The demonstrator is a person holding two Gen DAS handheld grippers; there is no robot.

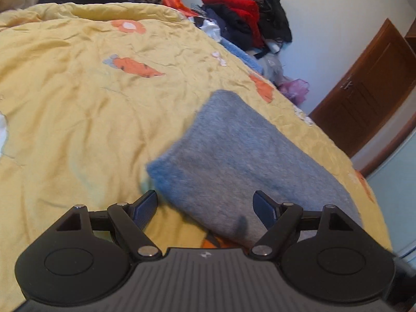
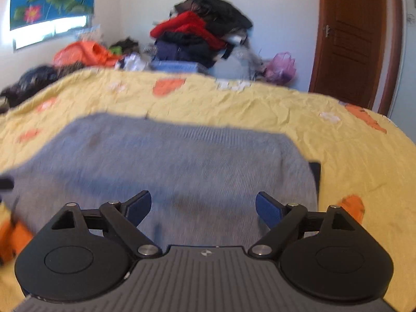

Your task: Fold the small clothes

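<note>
A soft, light grey knitted garment point(image 2: 166, 166) lies folded on the yellow patterned bedspread point(image 1: 78, 119); both grippers' jaws spread, empty. Its limp edges look easiest to pinch.

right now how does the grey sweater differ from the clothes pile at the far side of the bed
The grey sweater lies flat and folded on the yellow quilt; the clothes pile is heaped and unfolded against the wall. The sweater is one plain colour; the pile mixes red, black and navy. Neither is held by a gripper.
</note>
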